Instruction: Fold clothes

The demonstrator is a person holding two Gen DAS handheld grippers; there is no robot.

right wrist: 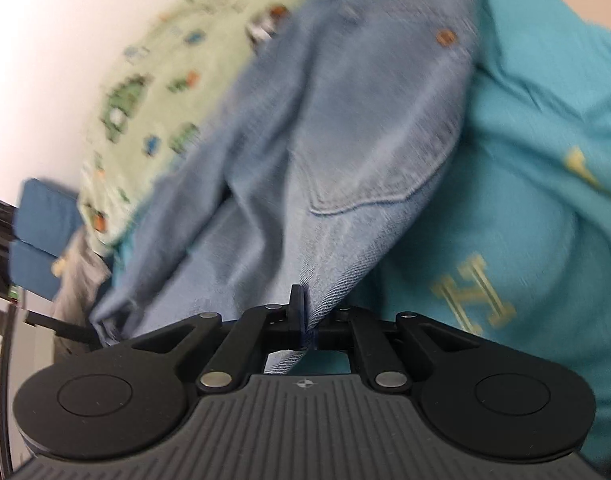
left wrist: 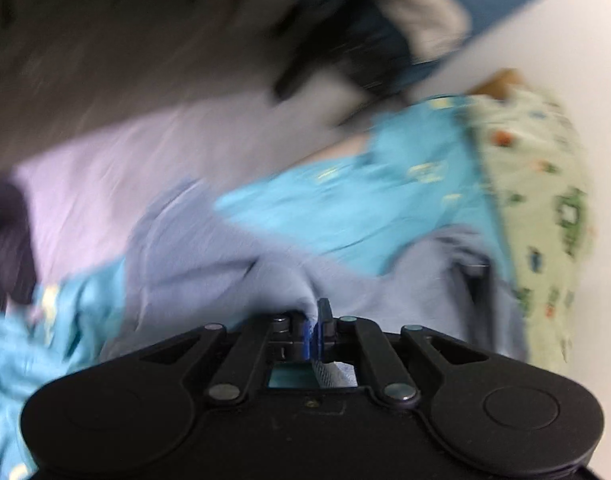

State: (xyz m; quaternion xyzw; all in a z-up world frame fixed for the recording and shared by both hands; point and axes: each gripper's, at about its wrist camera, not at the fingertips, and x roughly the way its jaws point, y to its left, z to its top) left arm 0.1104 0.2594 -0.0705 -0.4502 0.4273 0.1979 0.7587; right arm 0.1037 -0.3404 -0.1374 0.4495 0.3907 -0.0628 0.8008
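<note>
- Jeans (right wrist: 345, 128) lie on a teal shirt (right wrist: 537, 200), long axis running away from right gripper (right wrist: 303, 312), pocket point toward it.
- Both grippers, left (left wrist: 315, 320) included, pinch denim.

You see faded blue jeans (right wrist: 345, 140), a teal shirt (right wrist: 525, 200) with pale yellow letters, and a light green cloth (right wrist: 145, 112) printed with what look like small vehicles.

place: home laundry spot | evidence: clothes pile (right wrist: 545, 128), printed pillow (right wrist: 145, 112), white wall (right wrist: 45, 60)
</note>
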